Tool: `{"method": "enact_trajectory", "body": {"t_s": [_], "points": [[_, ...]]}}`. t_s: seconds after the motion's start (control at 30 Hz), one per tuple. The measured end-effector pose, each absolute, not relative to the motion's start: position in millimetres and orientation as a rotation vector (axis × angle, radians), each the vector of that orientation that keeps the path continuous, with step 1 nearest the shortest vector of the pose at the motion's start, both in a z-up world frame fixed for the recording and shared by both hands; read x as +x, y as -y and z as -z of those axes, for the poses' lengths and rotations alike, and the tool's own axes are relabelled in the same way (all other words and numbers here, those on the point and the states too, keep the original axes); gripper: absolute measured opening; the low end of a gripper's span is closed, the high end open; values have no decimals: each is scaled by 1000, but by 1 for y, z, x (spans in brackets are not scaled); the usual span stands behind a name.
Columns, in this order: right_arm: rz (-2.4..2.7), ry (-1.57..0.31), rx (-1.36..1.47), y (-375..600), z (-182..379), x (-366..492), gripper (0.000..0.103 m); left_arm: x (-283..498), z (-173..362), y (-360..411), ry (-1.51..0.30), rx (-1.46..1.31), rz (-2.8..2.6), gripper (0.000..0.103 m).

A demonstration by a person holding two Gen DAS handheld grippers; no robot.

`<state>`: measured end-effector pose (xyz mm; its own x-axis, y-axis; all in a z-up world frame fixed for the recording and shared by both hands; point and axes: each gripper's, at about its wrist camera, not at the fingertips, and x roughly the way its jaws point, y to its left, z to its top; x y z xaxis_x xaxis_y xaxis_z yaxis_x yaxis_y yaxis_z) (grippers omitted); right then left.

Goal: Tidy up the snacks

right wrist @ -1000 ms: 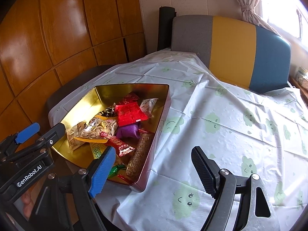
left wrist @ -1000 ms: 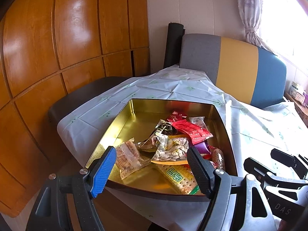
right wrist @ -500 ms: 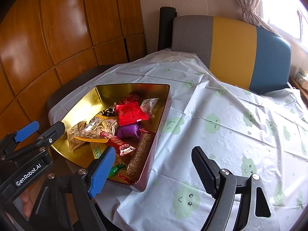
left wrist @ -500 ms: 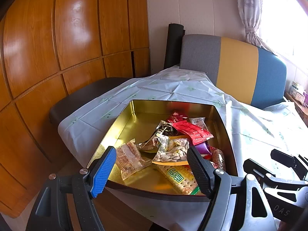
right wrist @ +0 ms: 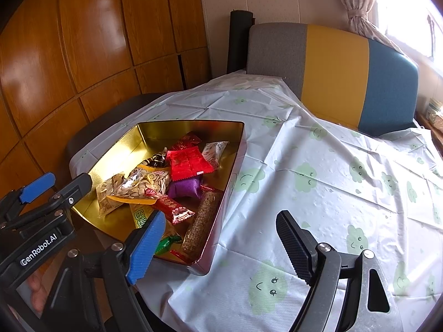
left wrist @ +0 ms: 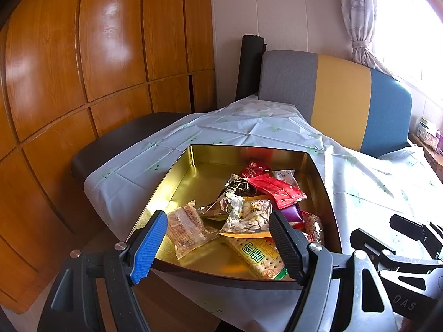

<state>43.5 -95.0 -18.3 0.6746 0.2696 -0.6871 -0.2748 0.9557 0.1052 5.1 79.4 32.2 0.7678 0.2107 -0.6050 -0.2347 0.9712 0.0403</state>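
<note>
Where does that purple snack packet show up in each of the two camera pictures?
Left wrist view: purple packet sits low right of centre, mostly hidden under the red packet.
Right wrist view: purple packet lies left of centre, in plain sight.
Shared landmark: the gold tin holding the snacks.

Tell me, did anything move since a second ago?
Hardly anything. The left gripper and right gripper hang open and empty, and the view barely drifts. The snack packets stay piled in the gold tin on the tablecloth.
</note>
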Motion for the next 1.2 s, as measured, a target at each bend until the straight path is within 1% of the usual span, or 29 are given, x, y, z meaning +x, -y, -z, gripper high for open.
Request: {"method": "enact_trajectory", "body": {"t_s": [1.1, 1.2], "points": [[-304, -780, 0, 100, 22, 43, 85, 7, -30, -78, -676, -40, -203, 77], [-300, -783, 8, 103, 23, 45, 85, 8, -30, -81, -672, -63, -205, 72]]}}
